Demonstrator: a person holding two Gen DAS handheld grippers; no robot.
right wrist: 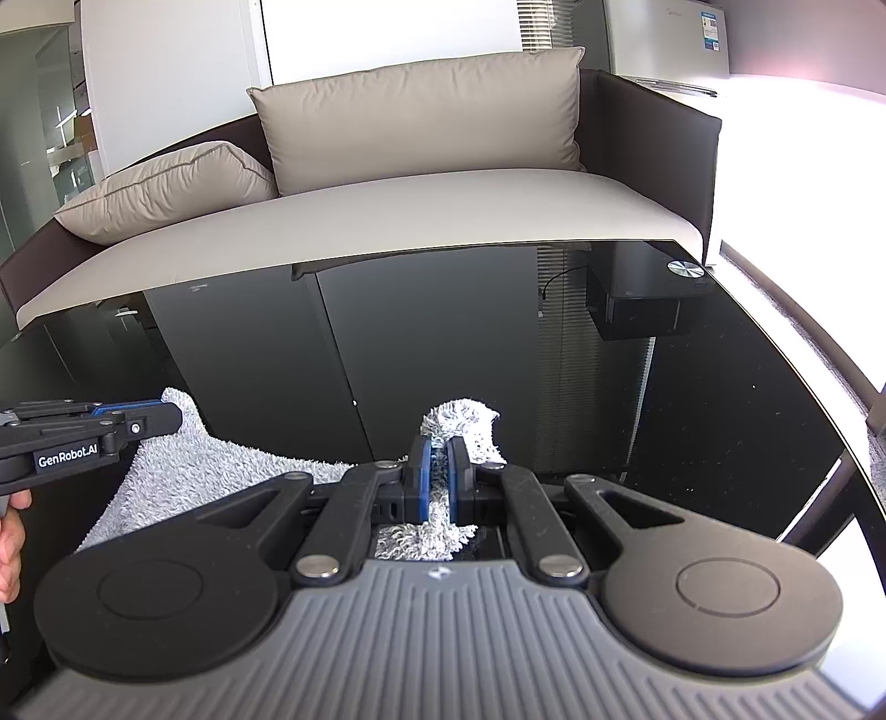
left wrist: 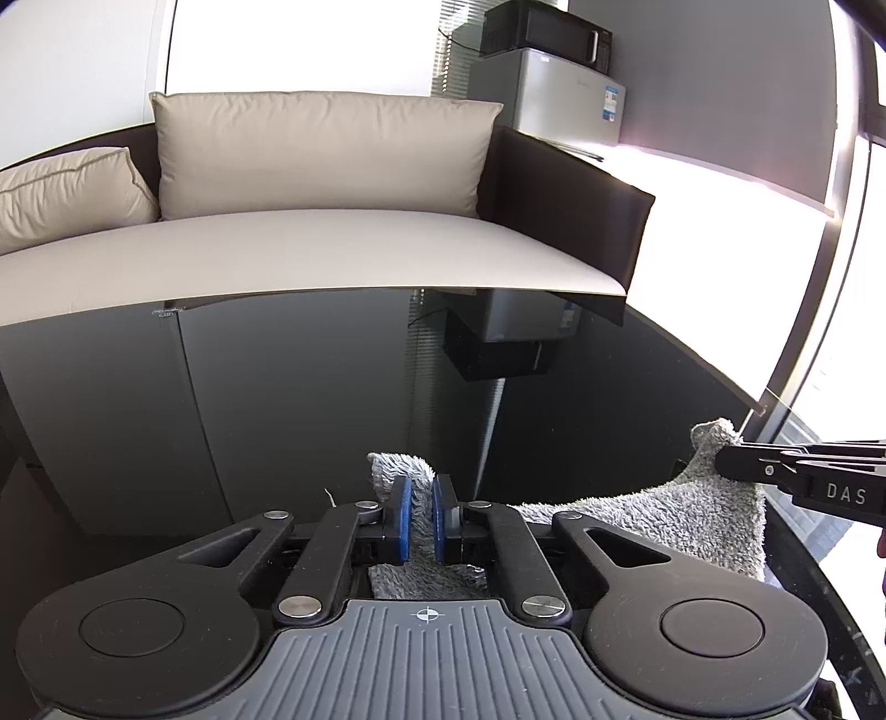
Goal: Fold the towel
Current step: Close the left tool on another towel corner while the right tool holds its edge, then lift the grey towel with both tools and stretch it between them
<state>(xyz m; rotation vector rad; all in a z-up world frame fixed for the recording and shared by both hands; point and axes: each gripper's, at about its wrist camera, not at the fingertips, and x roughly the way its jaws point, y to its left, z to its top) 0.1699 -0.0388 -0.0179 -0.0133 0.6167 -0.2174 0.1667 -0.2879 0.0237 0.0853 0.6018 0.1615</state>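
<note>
A grey fluffy towel (left wrist: 692, 515) hangs stretched between my two grippers above a glossy black table (left wrist: 277, 399). My left gripper (left wrist: 422, 487) is shut on one towel corner, which sticks up between its blue pads (left wrist: 403, 515). My right gripper (right wrist: 437, 448) is shut on the other corner, with towel (right wrist: 183, 471) trailing to the left toward the left gripper (right wrist: 166, 418). In the left wrist view the right gripper (left wrist: 725, 462) shows at the right edge, pinching the towel. The lower part of the towel is hidden under the gripper bodies.
A beige sofa (left wrist: 310, 243) with cushions (left wrist: 321, 155) stands just beyond the table's far edge. A small fridge with a microwave (left wrist: 548, 33) on top stands behind it. A round metal disc (right wrist: 685, 268) sits at the table's far right corner (right wrist: 714, 277).
</note>
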